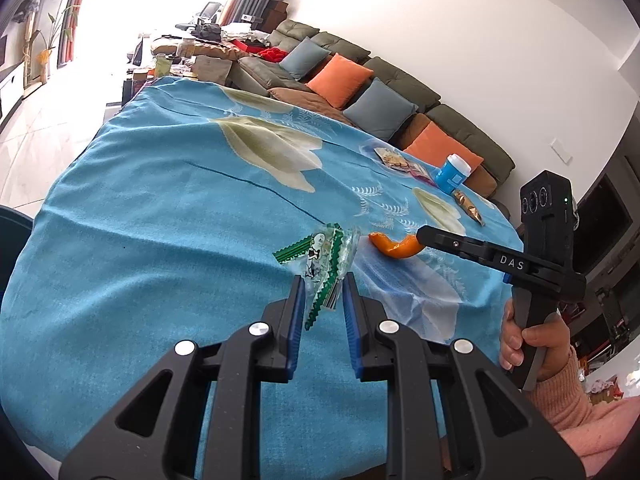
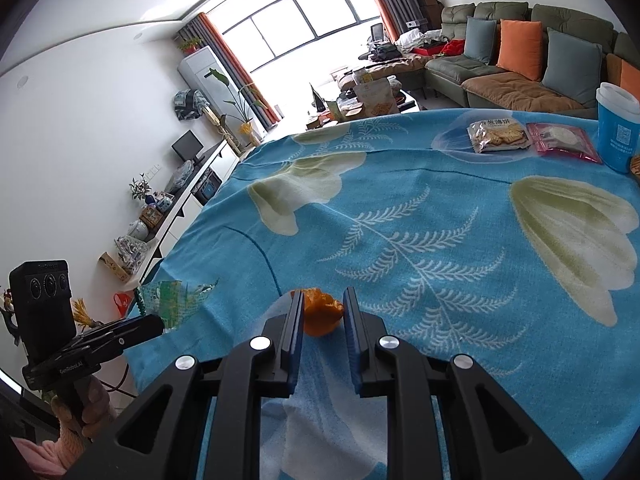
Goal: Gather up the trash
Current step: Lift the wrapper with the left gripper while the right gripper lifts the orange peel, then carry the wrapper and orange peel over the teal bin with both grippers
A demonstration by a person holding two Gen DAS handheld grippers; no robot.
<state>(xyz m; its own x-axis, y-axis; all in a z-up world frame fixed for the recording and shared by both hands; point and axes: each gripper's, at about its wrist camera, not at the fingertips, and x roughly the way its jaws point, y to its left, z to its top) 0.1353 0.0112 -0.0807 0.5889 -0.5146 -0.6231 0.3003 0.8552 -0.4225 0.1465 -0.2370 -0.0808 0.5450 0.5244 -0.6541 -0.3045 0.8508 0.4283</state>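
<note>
A crumpled clear wrapper with green print [image 1: 320, 264] sits between the blue pads of my left gripper [image 1: 324, 288], which is shut on it above the blue floral tablecloth [image 1: 160, 220]. In the right wrist view the same wrapper [image 2: 172, 304] hangs at the left gripper's tip [image 2: 160, 322] near the table's left edge. My right gripper [image 2: 324, 306] is shut on a piece of orange peel [image 2: 322, 316], which fills the gap between its pads. From the left wrist view the peel [image 1: 394, 246] curls out of the right gripper's tip [image 1: 420, 236], just right of the wrapper.
At the far right of the table stand a blue cup with a white lid [image 2: 618, 132], a biscuit packet [image 2: 496, 136], a pink packet [image 2: 564, 142] and a brown sachet [image 1: 470, 208]. A sofa with cushions [image 1: 360, 76] runs behind the table. A hand [image 1: 532, 344] holds the right gripper's handle.
</note>
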